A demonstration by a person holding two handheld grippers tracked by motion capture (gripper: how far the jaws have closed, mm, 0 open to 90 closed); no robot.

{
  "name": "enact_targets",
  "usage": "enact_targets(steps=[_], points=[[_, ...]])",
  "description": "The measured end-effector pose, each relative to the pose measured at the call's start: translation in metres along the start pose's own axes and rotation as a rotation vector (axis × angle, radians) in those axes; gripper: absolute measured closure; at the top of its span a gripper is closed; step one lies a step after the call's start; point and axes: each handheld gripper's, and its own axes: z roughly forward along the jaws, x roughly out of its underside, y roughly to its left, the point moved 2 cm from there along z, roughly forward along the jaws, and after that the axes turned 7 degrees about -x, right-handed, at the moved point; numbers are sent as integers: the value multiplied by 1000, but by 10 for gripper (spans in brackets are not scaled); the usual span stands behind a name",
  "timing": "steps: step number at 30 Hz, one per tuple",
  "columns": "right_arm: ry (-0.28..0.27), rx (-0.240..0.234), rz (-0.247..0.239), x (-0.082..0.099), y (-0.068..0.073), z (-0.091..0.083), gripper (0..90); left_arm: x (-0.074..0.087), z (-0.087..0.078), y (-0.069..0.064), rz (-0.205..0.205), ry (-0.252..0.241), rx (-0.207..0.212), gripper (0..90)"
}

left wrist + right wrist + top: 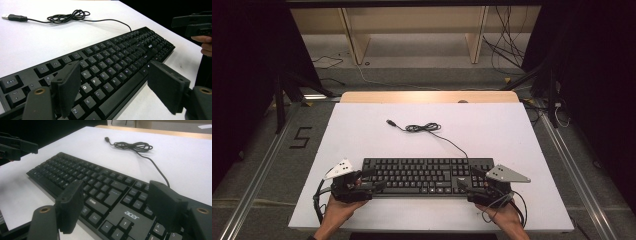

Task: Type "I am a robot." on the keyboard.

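Observation:
A black Acer keyboard (427,176) lies across the near part of a white board (362,130). Its cable runs back to a coiled bundle (422,128) and a USB plug (390,122). My left gripper (373,179) is at the keyboard's left end, jaws wide apart over the keys (110,67) and front edge, pressing on nothing. At the right end, over the arrow keys (122,222), my right gripper (468,180) stands open the same way. Each gripper view shows the other gripper far off: the right gripper (192,23) and the left gripper (15,146).
A wooden table edge (427,96) borders the board at the back. Behind it stand wooden shelf legs (354,40) with loose cables on the floor (507,50). Black stands flank both sides. A "5" mark (300,137) is on the floor at the left.

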Motion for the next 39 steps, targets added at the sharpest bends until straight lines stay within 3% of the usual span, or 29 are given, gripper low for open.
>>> enact_targets(steps=[14,39], points=[[4,-7,-5,-1,2,3,306,-1,-1,1,2,-2,-3,262],[21,-55,5,-9,12,25,313,-1,-1,2,-3,-3,-9,262]])
